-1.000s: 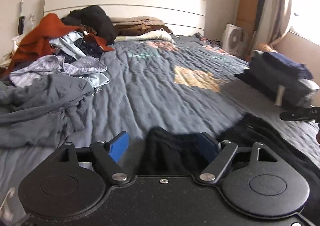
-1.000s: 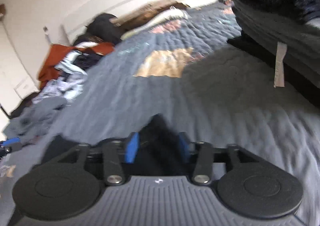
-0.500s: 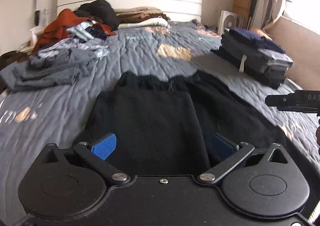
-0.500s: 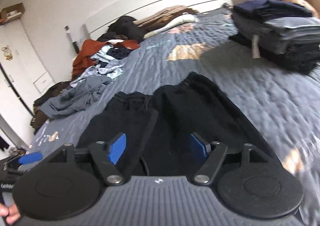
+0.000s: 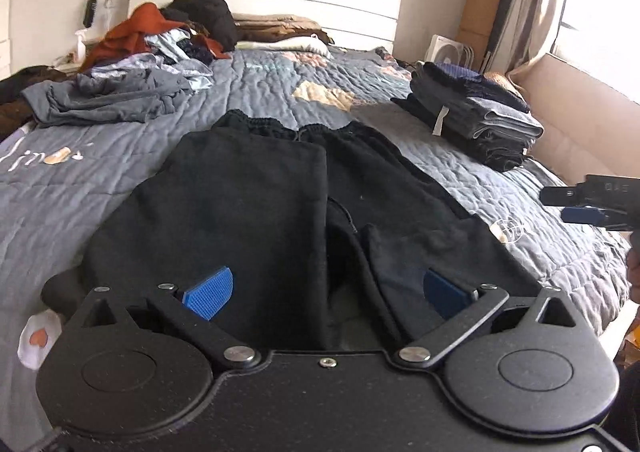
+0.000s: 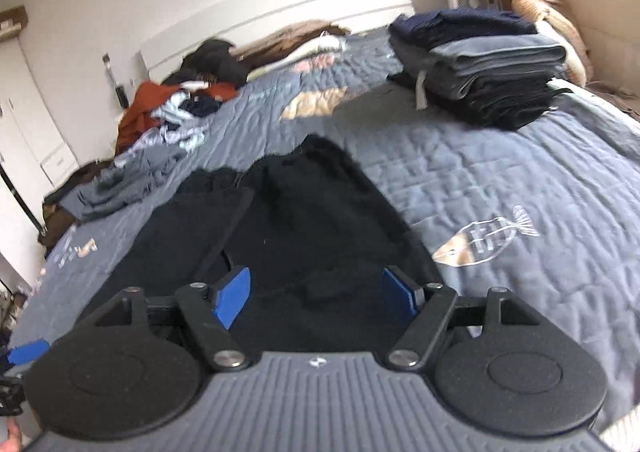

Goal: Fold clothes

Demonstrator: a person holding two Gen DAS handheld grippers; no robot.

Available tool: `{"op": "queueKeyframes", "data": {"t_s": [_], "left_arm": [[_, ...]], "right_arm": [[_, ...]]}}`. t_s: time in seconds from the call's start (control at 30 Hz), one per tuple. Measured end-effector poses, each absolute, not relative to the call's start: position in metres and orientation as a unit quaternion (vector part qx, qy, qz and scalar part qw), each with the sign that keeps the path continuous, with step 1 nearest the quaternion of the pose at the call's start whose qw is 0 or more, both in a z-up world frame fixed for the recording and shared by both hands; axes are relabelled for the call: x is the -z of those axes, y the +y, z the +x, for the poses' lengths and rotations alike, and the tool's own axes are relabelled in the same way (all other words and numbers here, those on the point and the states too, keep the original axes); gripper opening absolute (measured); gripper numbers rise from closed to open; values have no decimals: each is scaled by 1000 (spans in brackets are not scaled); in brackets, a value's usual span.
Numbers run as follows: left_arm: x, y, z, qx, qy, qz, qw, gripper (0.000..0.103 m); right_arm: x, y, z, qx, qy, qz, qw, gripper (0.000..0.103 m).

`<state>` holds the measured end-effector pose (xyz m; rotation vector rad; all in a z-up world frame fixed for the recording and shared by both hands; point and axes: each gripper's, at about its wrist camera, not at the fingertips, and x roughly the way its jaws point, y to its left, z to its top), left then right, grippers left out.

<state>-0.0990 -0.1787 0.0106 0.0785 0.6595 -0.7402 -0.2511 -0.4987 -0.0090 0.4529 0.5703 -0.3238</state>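
Black trousers (image 5: 256,211) lie spread on the grey quilt, waistband toward the headboard; they show again in the right wrist view as black trousers (image 6: 304,219). The left leg is folded up so that it lies over the upper part. My left gripper (image 5: 326,294) is wide open above the near end of the trousers, nothing between its blue pads (image 5: 208,292). My right gripper (image 6: 318,296) is open too, hovering over the trousers' near right part, its pads (image 6: 234,294) clear of the cloth. The right gripper's tip (image 5: 584,207) shows at the left wrist view's right edge.
A stack of folded clothes (image 5: 476,119) sits on the bed's right side. A heap of unfolded clothes (image 5: 132,71) lies at the far left near the white headboard (image 5: 280,3). A fan (image 5: 444,51) and a window are beyond the bed at the right.
Both grippers let go of the black cloth, opened wider and drew back toward the bed's foot. The trousers now lie flat ahead of them, one leg folded up.
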Motion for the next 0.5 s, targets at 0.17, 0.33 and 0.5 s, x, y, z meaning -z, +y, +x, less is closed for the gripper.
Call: {"op": "queueKeyframes", "data": {"t_s": [0.17,0.33,0.5], "left_arm": [[-19,-176,-128,346,295,37,890,103],[-26,-168,-155,334,289,22,897,103],[-32,-169,-180,322,287,23,902,103]], "right_arm": [[3,-489,-283,162,270,204,927,72],[-2,-474,-306,145,262,200,933,72],[-6,-462,-321,129,267,184,937,72]]}}
